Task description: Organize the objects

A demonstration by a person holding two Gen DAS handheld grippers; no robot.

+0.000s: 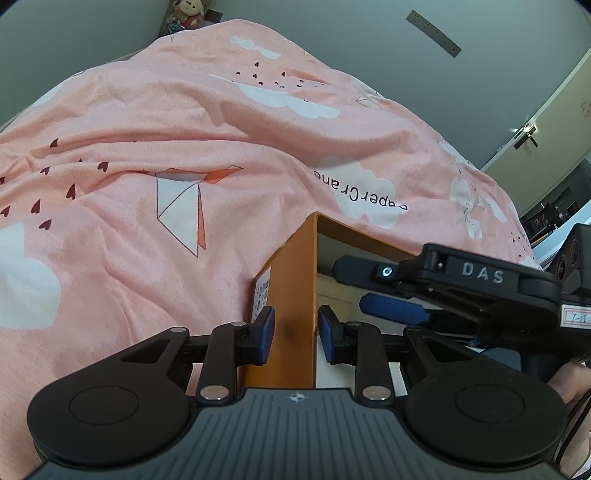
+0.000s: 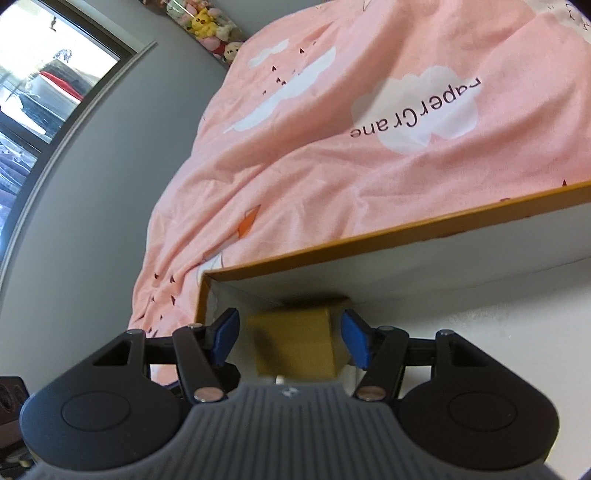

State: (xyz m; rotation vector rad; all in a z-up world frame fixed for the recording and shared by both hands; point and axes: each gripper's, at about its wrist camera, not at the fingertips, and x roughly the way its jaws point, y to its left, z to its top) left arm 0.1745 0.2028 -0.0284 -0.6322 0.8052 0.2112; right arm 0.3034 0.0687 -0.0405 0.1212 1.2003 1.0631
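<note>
The right gripper (image 2: 288,341) is standing open around the yellow block (image 2: 295,343); the left gripper (image 1: 295,332) is pinching the box (image 1: 295,280) wall.

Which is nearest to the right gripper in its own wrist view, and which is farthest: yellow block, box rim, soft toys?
From the right gripper:
1. yellow block, between its fingers.
2. box rim, just beyond.
3. soft toys, far by the wall.

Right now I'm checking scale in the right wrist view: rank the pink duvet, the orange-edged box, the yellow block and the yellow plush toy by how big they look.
1. pink duvet
2. orange-edged box
3. yellow block, enlarged by nearness
4. yellow plush toy, far away, so its true size is unsure
</note>
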